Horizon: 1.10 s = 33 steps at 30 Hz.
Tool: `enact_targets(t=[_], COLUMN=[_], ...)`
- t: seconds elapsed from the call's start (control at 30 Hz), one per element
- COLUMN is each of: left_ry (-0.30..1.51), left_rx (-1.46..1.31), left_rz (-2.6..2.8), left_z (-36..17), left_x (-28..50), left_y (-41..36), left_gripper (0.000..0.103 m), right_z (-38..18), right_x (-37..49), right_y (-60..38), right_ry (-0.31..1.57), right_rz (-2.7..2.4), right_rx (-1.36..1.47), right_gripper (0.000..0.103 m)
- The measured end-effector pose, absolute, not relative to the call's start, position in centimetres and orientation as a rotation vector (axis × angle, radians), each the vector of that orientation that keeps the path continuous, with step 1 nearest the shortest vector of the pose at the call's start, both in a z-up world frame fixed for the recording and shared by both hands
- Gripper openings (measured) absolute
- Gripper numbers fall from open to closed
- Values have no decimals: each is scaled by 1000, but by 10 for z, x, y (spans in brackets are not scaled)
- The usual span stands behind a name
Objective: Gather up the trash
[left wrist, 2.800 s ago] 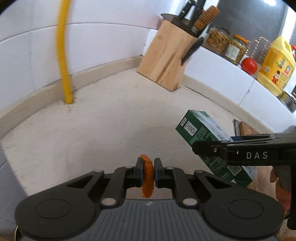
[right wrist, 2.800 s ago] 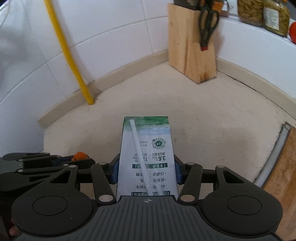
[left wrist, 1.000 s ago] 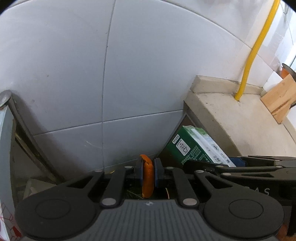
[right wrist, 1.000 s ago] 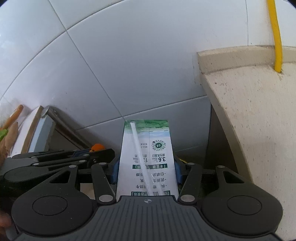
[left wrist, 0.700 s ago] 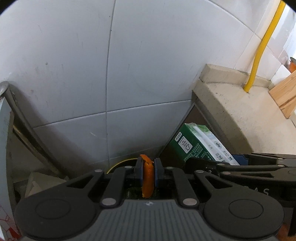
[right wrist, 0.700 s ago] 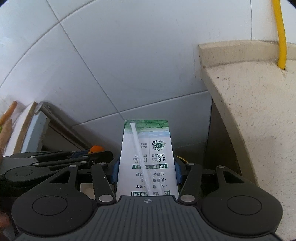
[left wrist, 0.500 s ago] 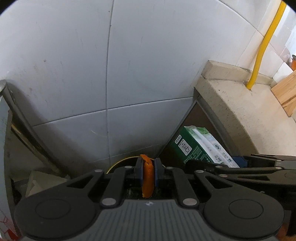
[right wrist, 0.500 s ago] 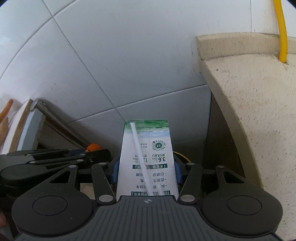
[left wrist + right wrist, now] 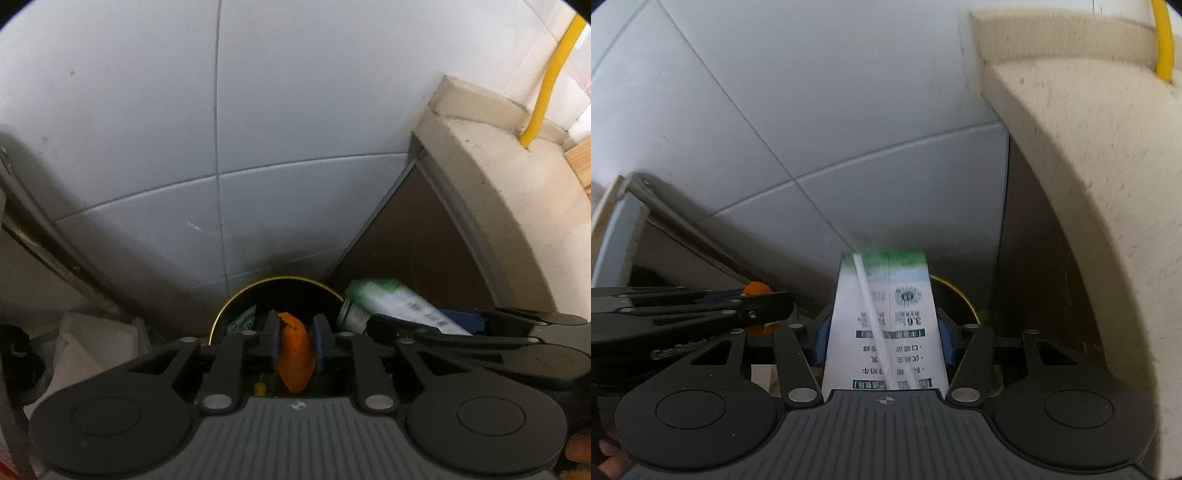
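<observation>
A round black trash bin with a yellow rim (image 9: 236, 299) stands on the floor in the corner, directly under both grippers. My left gripper (image 9: 295, 328) points steeply down over it; its jaws are opening, and a curved orange peel (image 9: 293, 354) still fills the gap and touches both pads. My right gripper (image 9: 884, 332) is shut on a green-and-white milk carton (image 9: 905, 317) with a straw on its face, held just right of the left gripper. The carton (image 9: 388, 302) also shows, blurred, in the left wrist view. The bin's rim (image 9: 967, 306) peeks out behind the carton.
A white tiled wall (image 9: 258, 147) rises behind the bin. A beige stone counter (image 9: 498, 192) and its dark cabinet side (image 9: 406, 240) close in on the right, with a yellow pipe (image 9: 554, 66) above. White crumpled material (image 9: 92, 343) lies left of the bin.
Both grippers sank toward the floor and tilted further down, so the bin's opening came into view. The left jaws spread slightly and the peel now shows a wider face. The carton stays gripped.
</observation>
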<state>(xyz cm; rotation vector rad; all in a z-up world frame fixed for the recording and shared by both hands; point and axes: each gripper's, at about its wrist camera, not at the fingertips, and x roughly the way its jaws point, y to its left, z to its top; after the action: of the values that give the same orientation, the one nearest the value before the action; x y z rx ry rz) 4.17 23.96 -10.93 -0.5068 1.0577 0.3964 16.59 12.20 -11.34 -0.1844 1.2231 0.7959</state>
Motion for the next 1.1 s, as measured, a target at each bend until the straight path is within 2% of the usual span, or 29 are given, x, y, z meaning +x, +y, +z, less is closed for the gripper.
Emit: enact_targets(t=[0.23,0.4,0.93,1.1], left_ry=[1095,1069,850,774], left_rx=[-494,-523,-341,-282], left_rz=[414,420,507,519], left_z=[-115,-112,-68,-52], left_x=[45,42,27,19], left_y=[239,245,232,223], left_gripper=[28,32,34,43], right_z=[-136,-133,-52,-29], right_x=[176,172,149,137], right_y=[124,120,88,73], right_ry=[1252,1254,1061,991], right_rz=[750,738,712,705], right_rx=[-138,-114,-97,-89], right_gripper=[62,62,70,73])
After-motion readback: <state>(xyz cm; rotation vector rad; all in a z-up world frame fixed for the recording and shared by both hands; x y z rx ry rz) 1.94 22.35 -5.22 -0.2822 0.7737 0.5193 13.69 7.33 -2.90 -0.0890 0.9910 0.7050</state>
